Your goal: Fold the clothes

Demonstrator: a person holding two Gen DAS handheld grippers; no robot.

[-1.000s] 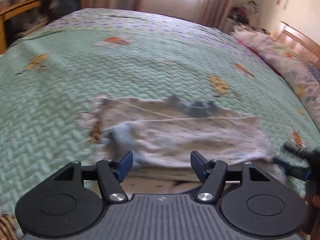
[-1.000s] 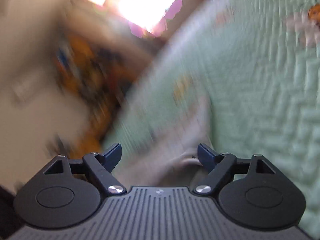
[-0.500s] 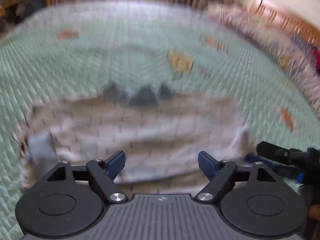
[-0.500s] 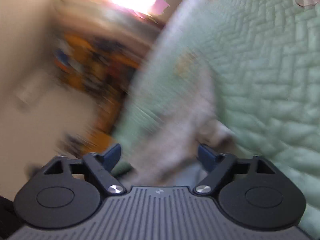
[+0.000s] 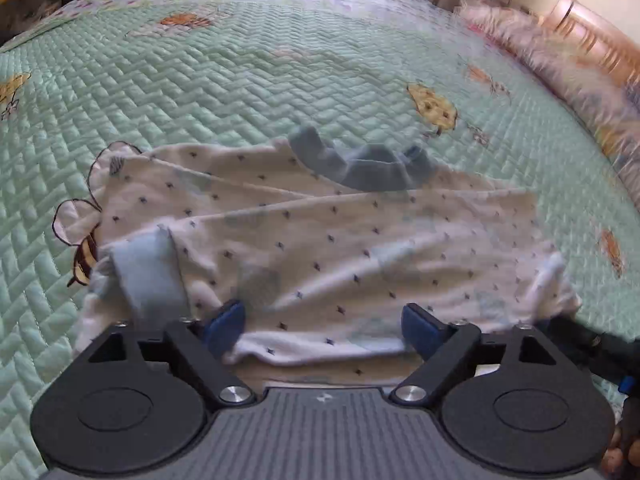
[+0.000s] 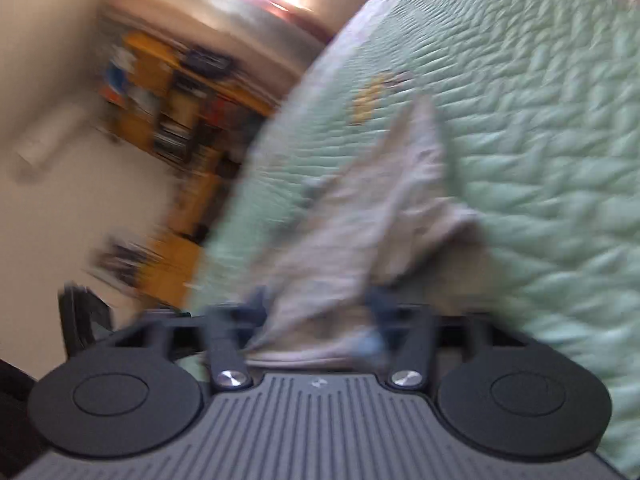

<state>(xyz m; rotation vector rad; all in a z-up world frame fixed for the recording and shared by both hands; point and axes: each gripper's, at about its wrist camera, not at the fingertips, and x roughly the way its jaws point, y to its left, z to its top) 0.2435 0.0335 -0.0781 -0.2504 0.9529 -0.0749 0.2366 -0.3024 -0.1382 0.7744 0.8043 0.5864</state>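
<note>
A white garment [image 5: 320, 240] with small dark dots, a blue collar [image 5: 360, 164] and a blue cuff [image 5: 148, 276] lies spread on the green quilted bedspread [image 5: 240, 80]. My left gripper [image 5: 322, 326] hovers over the garment's near hem, its jaws wide and still opening; the hem lies between them, untouched by the pads. In the blurred right wrist view, my right gripper [image 6: 318, 308] is at the garment's [image 6: 360, 240] end. Its jaws are closing, with a bunch of the cloth between them. The right gripper [image 5: 592, 344] also shows at the garment's right corner.
Floral pillows [image 5: 560, 52] and a wooden headboard [image 5: 592, 36] line the bed's far right side. An orange shelf unit [image 6: 172, 92] full of items stands against the wall beyond the bed's edge. Green quilt stretches beyond the garment.
The left gripper has dropped closer to the garment's near hem and its jaws have widened. The right gripper's jaws have narrowed around the cloth at the garment's end.
</note>
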